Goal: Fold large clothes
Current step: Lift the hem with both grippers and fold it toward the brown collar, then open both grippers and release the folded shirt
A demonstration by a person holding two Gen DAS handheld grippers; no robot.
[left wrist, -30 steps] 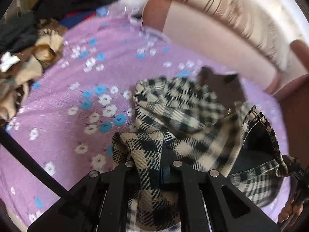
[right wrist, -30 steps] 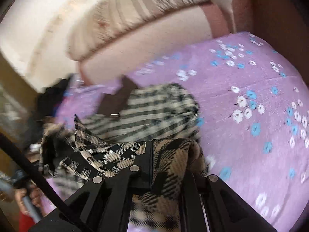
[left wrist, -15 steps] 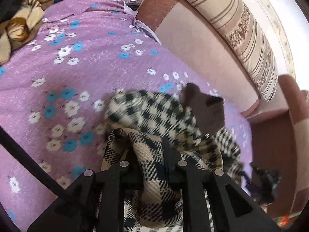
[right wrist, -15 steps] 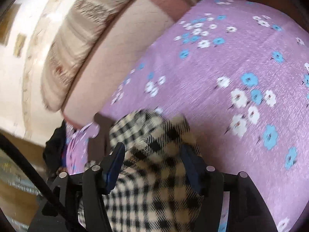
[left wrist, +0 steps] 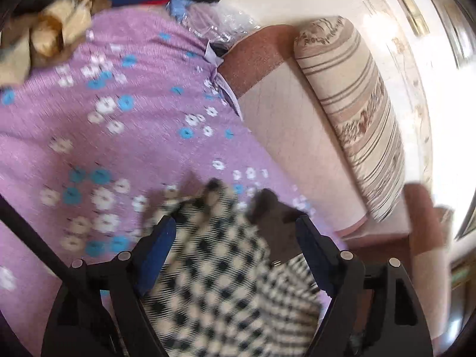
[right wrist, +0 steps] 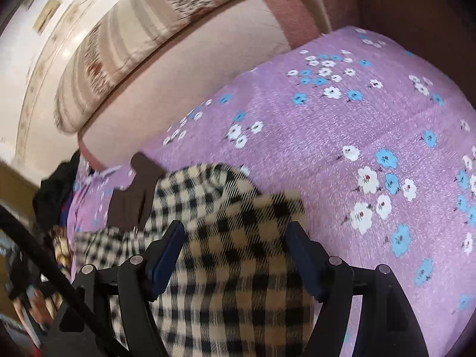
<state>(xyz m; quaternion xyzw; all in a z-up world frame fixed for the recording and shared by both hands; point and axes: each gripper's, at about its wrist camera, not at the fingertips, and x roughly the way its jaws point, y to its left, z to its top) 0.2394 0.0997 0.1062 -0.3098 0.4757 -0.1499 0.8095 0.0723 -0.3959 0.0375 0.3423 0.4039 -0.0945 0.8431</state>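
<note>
A black-and-cream checked shirt (left wrist: 220,267) with a brown inner collar lies bunched on the purple flowered bedsheet (left wrist: 119,136). My left gripper (left wrist: 235,235) is open, its blue-padded fingers spread on either side of the cloth. In the right wrist view the same shirt (right wrist: 235,255) lies folded in a heap on the sheet (right wrist: 357,119). My right gripper (right wrist: 235,238) is open too, its fingers apart above the cloth and holding nothing.
A striped bolster pillow (left wrist: 351,113) lies along the pink sofa back (left wrist: 285,113) beyond the shirt. A pile of other clothes (left wrist: 44,26) sits at the far left end of the sheet. The sofa back (right wrist: 184,83) also borders the sheet in the right wrist view.
Both grippers were shut on the checked shirt a second ago. The right one opened half a second ago, the left one has opened since. The shirt has dropped onto the sheet in a heap.
</note>
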